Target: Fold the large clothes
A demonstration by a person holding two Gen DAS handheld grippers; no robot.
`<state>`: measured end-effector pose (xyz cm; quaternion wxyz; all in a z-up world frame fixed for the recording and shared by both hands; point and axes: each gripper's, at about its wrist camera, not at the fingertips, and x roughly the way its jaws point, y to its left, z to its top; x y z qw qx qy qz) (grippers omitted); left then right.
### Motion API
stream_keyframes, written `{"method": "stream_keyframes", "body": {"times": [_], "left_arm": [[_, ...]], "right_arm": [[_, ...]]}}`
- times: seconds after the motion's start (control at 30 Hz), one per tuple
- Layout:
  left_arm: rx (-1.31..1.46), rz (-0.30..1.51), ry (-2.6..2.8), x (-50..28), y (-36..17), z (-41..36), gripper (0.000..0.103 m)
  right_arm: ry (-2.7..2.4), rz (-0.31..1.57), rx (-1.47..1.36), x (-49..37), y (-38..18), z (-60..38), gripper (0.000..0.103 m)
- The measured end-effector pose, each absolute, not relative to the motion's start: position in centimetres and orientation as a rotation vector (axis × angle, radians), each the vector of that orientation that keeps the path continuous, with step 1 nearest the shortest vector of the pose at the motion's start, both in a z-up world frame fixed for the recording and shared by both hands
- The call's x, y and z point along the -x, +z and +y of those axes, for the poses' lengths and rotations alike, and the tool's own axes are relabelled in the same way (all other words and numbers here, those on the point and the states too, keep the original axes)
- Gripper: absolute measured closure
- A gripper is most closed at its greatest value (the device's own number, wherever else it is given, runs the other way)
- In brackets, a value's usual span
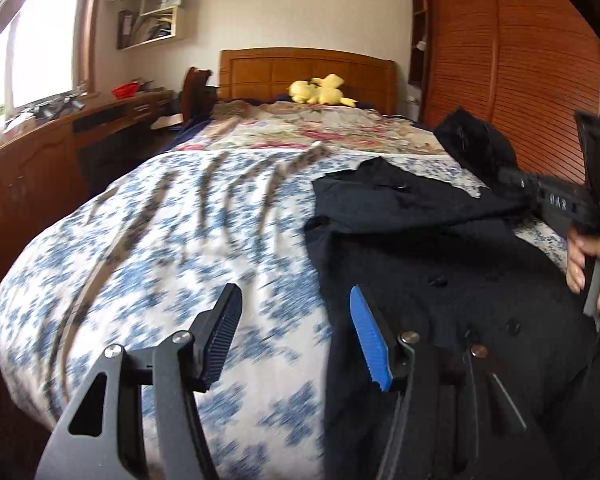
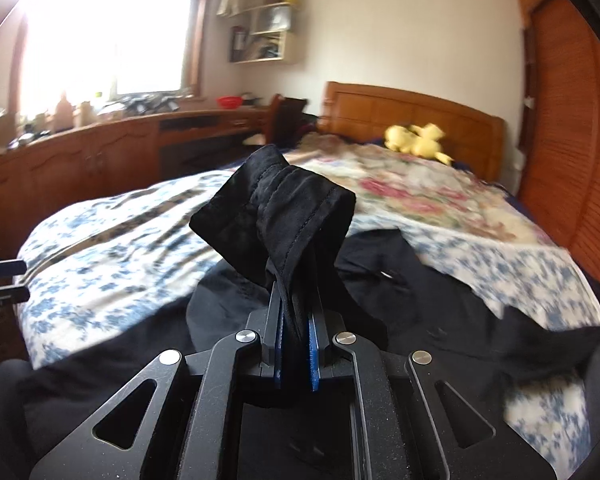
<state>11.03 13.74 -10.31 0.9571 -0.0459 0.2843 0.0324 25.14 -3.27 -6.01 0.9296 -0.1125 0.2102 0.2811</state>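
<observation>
Black coat [image 1: 440, 264] is spread on the bed [image 1: 172, 240]. Right tool [image 2: 296, 336] is clenched on a bunched sleeve end [image 2: 276, 208], lifted clear. Left tool [image 1: 296, 332] hangs released, holding nothing. I'd carry the sleeve across the body flat, keeping it taut, and pin the coat's near edge with the left.
</observation>
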Motion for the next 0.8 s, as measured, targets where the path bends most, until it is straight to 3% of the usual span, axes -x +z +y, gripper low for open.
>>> {"method": "stream_keyframes", "body": {"times": [0.4,0.5,0.53,0.57,0.8], "left_arm": [[0.071,0.562,-0.095,-19.4,-10.1,6.8,0.048],[0.06,0.562,-0.108,-20.9,-10.8,5.7,0.048],[0.06,0.566,-0.113,-21.2,-11.1,5.3,0.048],[0.059,0.57,-0.116,-21.6,-11.6,5.1,0.048],[0.051,0.583,-0.132,-22.2,-14.0,4.1,0.048]], "right_arm": [[0.487,0.65,0.183,-26.4,-13.3,-9.9,0.089],[0.479,0.664,0.179,-26.0,-13.7,-11.0,0.072],[0.473,0.665,0.176,-25.6,-13.8,-11.2,0.06],[0.471,0.667,0.17,-25.3,-13.8,-11.4,0.054],[0.482,0.731,0.142,-23.4,-14.5,-13.2,0.049]]}}
